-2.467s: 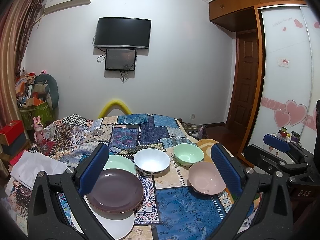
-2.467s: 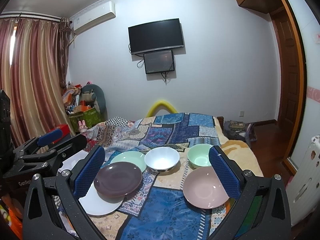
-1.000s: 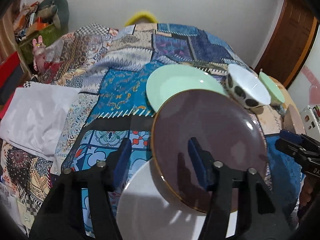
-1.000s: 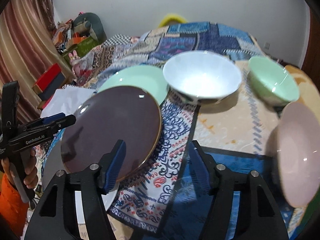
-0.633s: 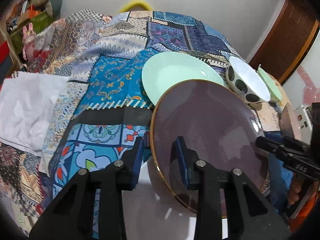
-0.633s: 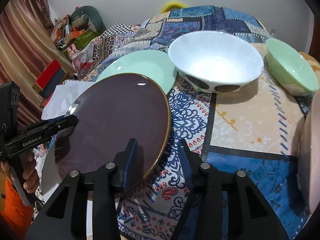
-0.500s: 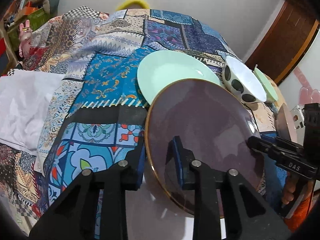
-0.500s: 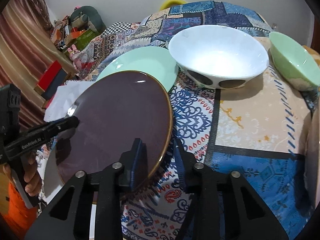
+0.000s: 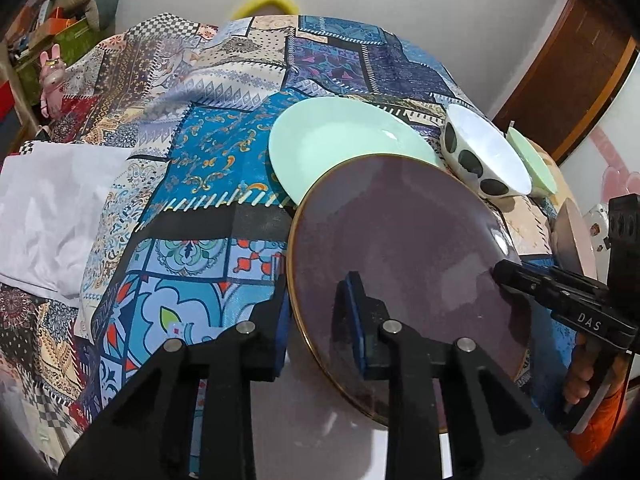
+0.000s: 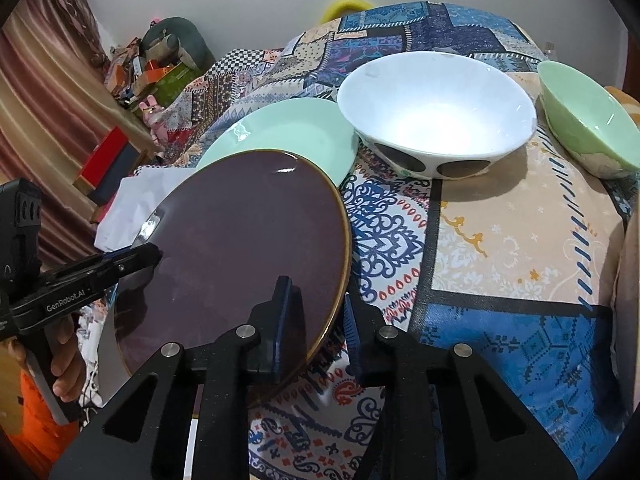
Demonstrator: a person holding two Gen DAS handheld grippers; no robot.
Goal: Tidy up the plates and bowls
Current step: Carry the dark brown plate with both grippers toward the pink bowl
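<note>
Two handheld grippers close on opposite edges of a dark purple plate point(image 9: 404, 248) above a patchwork bedspread point(image 9: 208, 152). The left gripper point(image 9: 320, 320) has its blue pads drawn in over the plate's near left rim, one finger under and one on the glossy face, seemingly pinching it; the right gripper point(image 10: 316, 320) straddles the near right rim the same way, its jaws narrow around the gold edge, though actual contact on the outer pad is hard to confirm. The plate sits tilted, its far edge overlapping a mint green plate point(image 9: 344, 144) and its near part over a white plate point(image 9: 320, 440) lying beneath it. Both grippers are equally close, each at its own side, so the plate's broad face spans the gap between them, and any lift would probably have to go up evenly to keep it level. To the far right stand a white bowl with dark spots point(image 10: 436, 116) and a pale green bowl point(image 10: 588, 120); a pink plate point(image 9: 574, 240) shows at the right edge. Free room lies mainly to the left, over bare bedspread and white folded cloth point(image 9: 52, 208), while the bowls crowd the right side.
</note>
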